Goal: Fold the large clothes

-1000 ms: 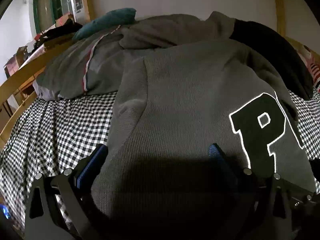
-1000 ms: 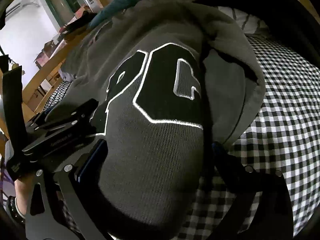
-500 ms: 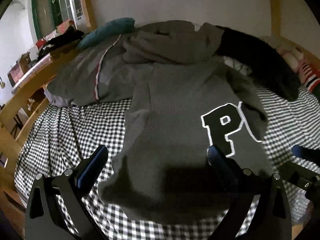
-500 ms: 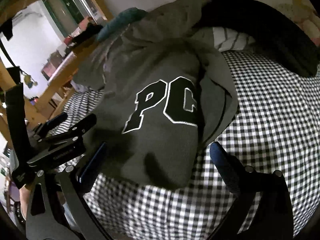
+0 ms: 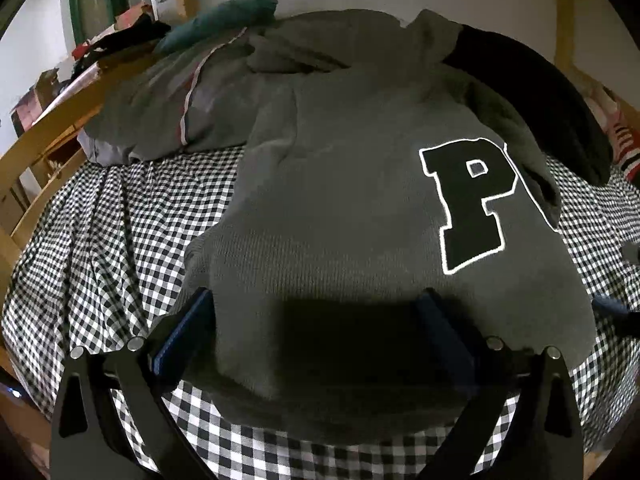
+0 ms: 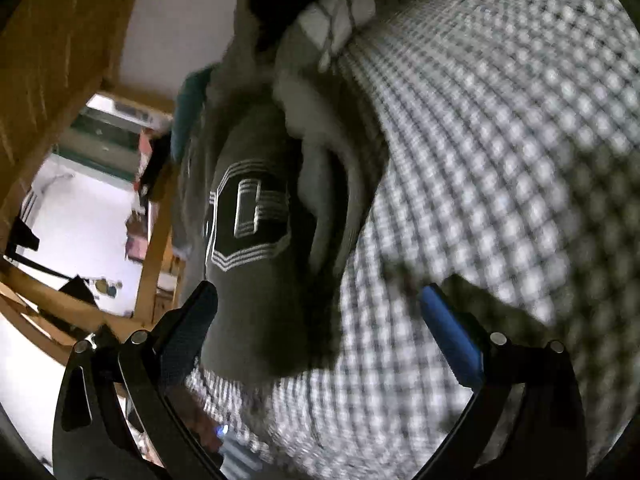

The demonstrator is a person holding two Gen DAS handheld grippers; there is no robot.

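A grey hooded sweatshirt (image 5: 344, 200) with black, white-edged letters (image 5: 472, 196) lies on the black-and-white checked bed sheet (image 5: 120, 232), its hem nearest me. My left gripper (image 5: 316, 320) is open and empty, just above the hem, with its fingers astride the cloth. In the right wrist view the sweatshirt (image 6: 256, 280) shows at the left, blurred and tilted. My right gripper (image 6: 320, 312) is open and empty, over the sweatshirt's right edge and the sheet (image 6: 500, 160).
Grey bedding with a red stripe (image 5: 168, 112), a teal pillow (image 5: 216, 20) and a black garment (image 5: 536, 92) lie at the head of the bed. A wooden bed rail (image 5: 36, 148) runs along the left. A wooden post (image 6: 52, 60) stands at the left.
The left gripper has come back in close to the hem. The right gripper has swung and tilted to the right, so its view is blurred. Both stayed open.
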